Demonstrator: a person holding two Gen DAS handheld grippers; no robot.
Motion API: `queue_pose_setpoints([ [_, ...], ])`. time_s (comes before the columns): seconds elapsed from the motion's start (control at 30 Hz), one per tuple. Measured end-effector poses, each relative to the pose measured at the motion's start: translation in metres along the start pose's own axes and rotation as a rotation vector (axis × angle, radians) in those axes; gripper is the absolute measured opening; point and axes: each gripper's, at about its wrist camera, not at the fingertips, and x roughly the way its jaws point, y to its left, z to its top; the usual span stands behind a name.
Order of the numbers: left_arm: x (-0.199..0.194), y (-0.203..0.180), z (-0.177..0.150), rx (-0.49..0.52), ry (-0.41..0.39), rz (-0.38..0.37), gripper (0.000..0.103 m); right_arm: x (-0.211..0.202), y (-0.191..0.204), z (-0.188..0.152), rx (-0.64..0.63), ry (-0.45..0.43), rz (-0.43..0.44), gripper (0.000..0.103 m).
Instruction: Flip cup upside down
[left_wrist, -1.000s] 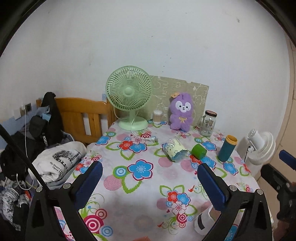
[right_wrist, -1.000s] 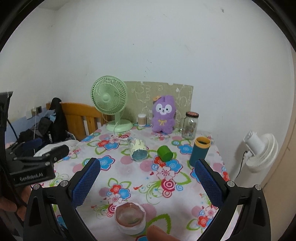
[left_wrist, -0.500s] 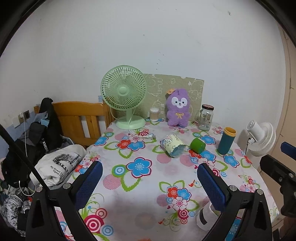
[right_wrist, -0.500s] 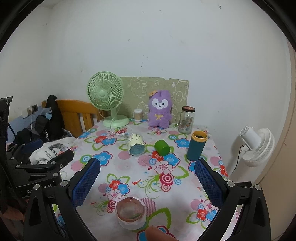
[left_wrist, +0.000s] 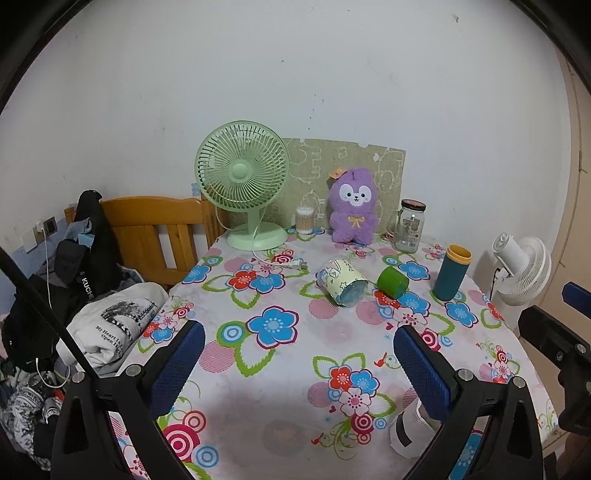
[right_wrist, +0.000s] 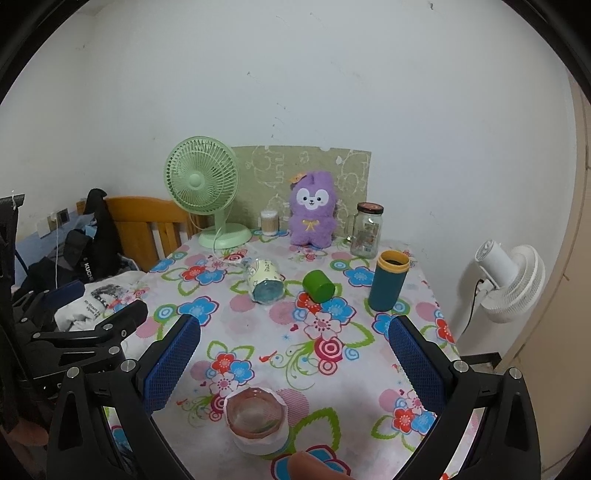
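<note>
A teal cup with a yellow rim (left_wrist: 451, 276) (right_wrist: 389, 280) stands upright, mouth up, on the right side of the flowered table (left_wrist: 280, 373) (right_wrist: 258, 350). A small green cup (left_wrist: 392, 282) (right_wrist: 318, 285) lies on its side to its left. A pale patterned cup (left_wrist: 341, 282) (right_wrist: 265, 281) also lies on its side. My left gripper (left_wrist: 297, 363) is open and empty, above the near table. My right gripper (right_wrist: 293, 363) is open and empty, well short of the cups.
A green desk fan (left_wrist: 242, 181), a purple plush (left_wrist: 353, 210), a glass jar (left_wrist: 410, 225) and a small swab jar (left_wrist: 304, 220) stand along the back wall. A white-wrapped bowl (right_wrist: 257, 421) sits at the near edge. A white fan (right_wrist: 509, 277) is off the right side; a wooden chair with clothes (left_wrist: 147, 236) is left.
Both grippers have drawn back and risen a little, so the table and cups sit lower and smaller in view. Both stay open. No object on the table has moved.
</note>
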Motion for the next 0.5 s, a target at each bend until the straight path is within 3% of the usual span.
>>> queue_pose_setpoints([
  [0.5, 0.0061, -0.0052, -0.006, 0.016, 0.026, -0.006, 0.103, 0.0047, 0.0016, -0.0045, 0.002, 0.011, -0.011, 0.103],
])
